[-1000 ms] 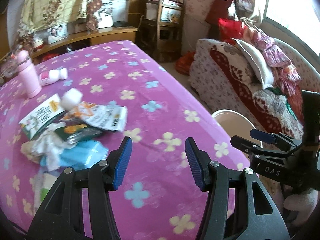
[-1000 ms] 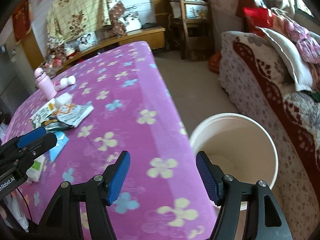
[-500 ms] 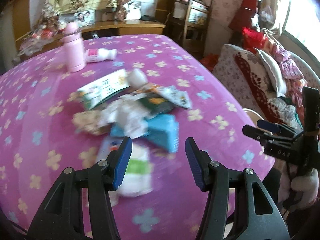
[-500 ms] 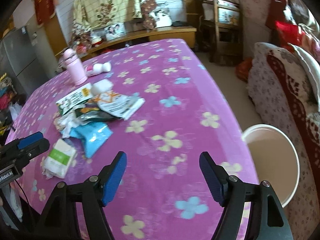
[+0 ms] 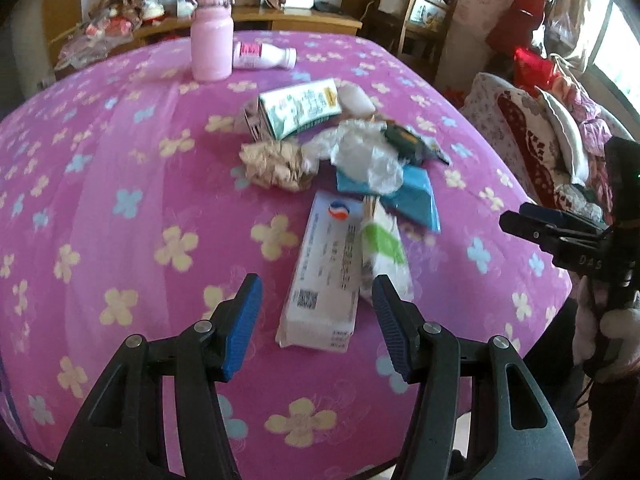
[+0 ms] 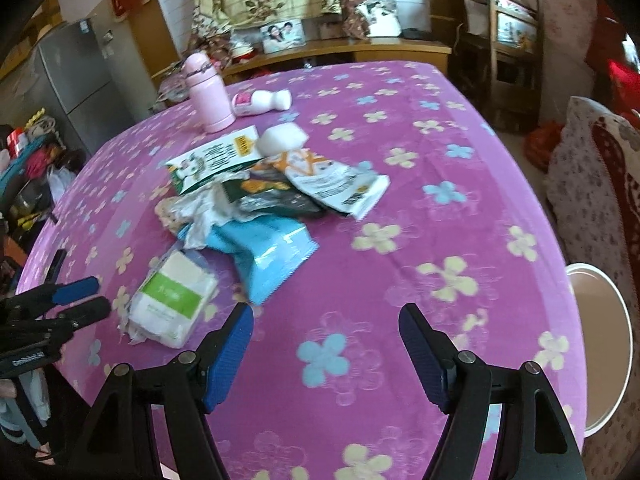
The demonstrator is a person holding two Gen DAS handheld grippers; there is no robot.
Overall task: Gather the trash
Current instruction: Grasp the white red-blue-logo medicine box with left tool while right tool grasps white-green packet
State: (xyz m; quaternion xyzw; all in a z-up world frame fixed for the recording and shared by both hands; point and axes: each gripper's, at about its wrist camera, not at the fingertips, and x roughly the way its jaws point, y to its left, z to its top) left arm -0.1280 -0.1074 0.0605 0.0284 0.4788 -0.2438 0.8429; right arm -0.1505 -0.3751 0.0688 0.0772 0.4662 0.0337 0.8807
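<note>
A heap of trash lies on the pink flowered tablecloth [image 5: 120, 152]. Nearest me is a flat white printed box [image 5: 324, 276], and a tissue pack with a green label [image 5: 384, 248] leans on its right side. Behind them lie a blue wrapper [image 5: 412, 196], crumpled paper [image 5: 276, 162] and a green-and-white carton [image 5: 300, 108]. My left gripper [image 5: 316, 300] is open, its blue pads either side of the box's near end without touching it. My right gripper [image 6: 326, 320] is open over bare cloth, right of the tissue pack [image 6: 172, 300] and the blue wrapper [image 6: 268, 252].
A pink bottle [image 5: 211, 36] stands at the far side, with a small white bottle [image 5: 264, 56] lying beside it. A white bucket [image 6: 600, 344] sits on the floor off the table's right edge, next to a patterned sofa [image 6: 592, 184]. Furniture lines the back wall.
Both views have swung left, away from the bucket and onto the trash pile. The left gripper now frames the white box. The right jaws stand a little wider.
</note>
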